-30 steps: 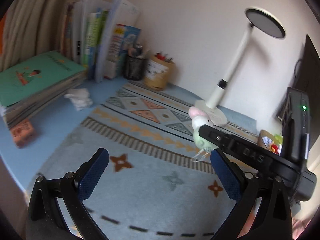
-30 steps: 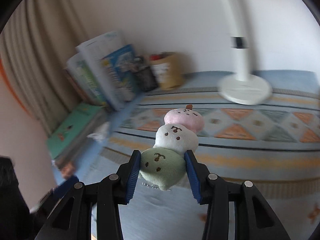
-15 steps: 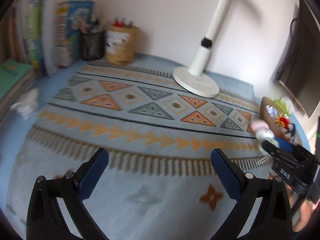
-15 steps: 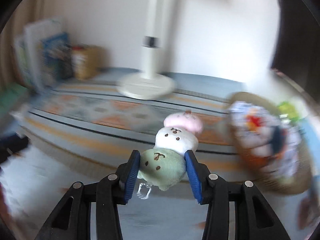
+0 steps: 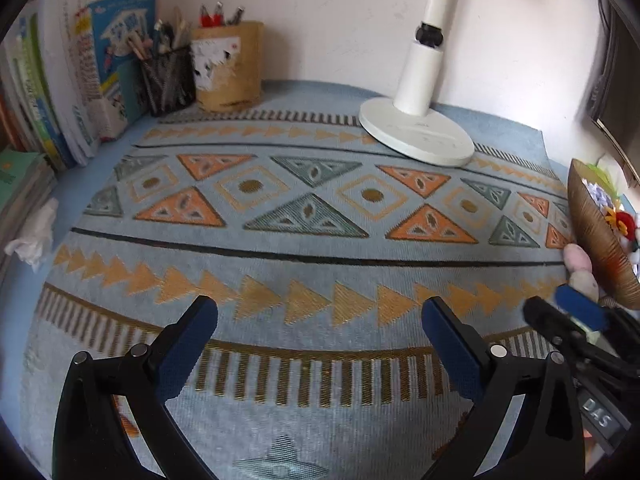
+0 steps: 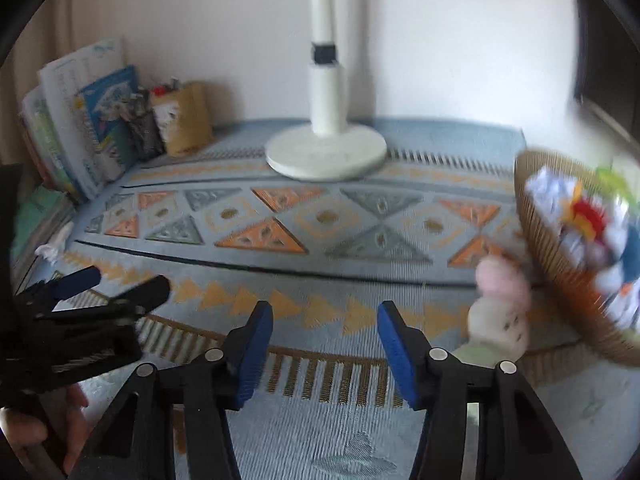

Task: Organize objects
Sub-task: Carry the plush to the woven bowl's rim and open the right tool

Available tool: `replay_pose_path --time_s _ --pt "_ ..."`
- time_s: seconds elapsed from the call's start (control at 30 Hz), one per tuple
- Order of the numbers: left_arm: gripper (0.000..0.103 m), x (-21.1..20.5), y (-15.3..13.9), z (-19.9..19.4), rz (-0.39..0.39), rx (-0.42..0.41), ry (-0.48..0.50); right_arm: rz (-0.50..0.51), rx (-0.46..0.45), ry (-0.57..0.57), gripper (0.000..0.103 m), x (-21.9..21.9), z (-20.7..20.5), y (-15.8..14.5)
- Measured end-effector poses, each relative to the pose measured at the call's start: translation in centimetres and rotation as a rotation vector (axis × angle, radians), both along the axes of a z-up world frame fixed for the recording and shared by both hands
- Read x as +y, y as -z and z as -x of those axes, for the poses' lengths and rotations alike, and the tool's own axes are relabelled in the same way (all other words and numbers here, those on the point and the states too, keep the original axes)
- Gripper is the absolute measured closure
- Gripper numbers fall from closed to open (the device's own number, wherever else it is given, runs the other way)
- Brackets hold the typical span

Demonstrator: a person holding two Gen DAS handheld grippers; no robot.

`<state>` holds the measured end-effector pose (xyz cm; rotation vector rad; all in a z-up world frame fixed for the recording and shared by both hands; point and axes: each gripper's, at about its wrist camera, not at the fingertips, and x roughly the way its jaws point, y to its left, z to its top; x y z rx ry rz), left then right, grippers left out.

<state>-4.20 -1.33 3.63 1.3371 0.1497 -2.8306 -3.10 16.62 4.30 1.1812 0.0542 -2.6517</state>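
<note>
Plush toy (image 6: 500, 312) beside basket (image 6: 560, 280), R gripper (image 6: 325, 344) opening w/ nothing between, L gripper (image 5: 320, 344) wide, empty.

Woven cloth mat (image 5: 304, 248); ribbed brown basket (image 6: 560, 280); fuzzy plush toy (image 6: 500, 304)

Left tool (image 5: 320, 336) open wide, right tool (image 6: 325, 340) apparently empty, opening

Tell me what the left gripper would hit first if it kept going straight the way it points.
Probably only the patterned mat: the left gripper is open and empty, aimed down at bare mat, with nothing standing between. Depth is uncertain.
</note>
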Motion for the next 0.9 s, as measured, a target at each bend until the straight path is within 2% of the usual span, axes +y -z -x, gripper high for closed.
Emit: replay_pose_path --time_s 0.17,0.3,0.4,0.53,0.6,0.63,0.67,0.77,0.83,0.9 --pt "0.001 1.3 0.6 0.4 0.055 -0.026 0.029 0.0 -0.032 0.014 0.054 0.3 0.6 0.7" --pt "0.001 1.2 1.2 0.6 0.047 -0.068 0.036 -0.013 -0.058 0.025 0.054 0.4 0.9 1.1" --pt "0.0 1.4 1.2 0.7 0.082 -0.074 0.032 -0.014 -0.068 0.039 0.053 0.6 1.1 1.3" --pt "0.0 1.2 1.2 0.7 0.077 -0.071 0.023 -0.08 -0.059 0.038 0.053 -0.3 1.0 1.3" --pt "0.0 1.2 1.2 0.6 0.079 -0.069 0.019 -0.062 -0.066 0.028 0.047 -0.3 1.1 1.4" --pt "0.0 1.2 1.2 0.7 0.077 -0.069 0.019 -0.058 -0.07 0.02 0.037 -0.3 1.1 1.5" --pt "0.0 1.1 1.2 0.7 0.074 -0.069 0.017 -0.069 -0.075 0.017 0.033 -0.5 1.1 1.6" --pt "0.0 1.1 1.3 0.7 0.072 -0.069 0.015 -0.064 -0.08 0.031 0.025 -0.3 1.1 1.6" --pt "0.001 1.1 1.3 0.7 0.073 -0.07 0.015 -0.066 -0.077 0.035 0.024 -0.3 1.0 1.6" --pt "0.001 1.1 1.3 0.7 0.071 -0.069 0.014 -0.087 -0.074 0.088 0.016 0.0 0.8 1.9"
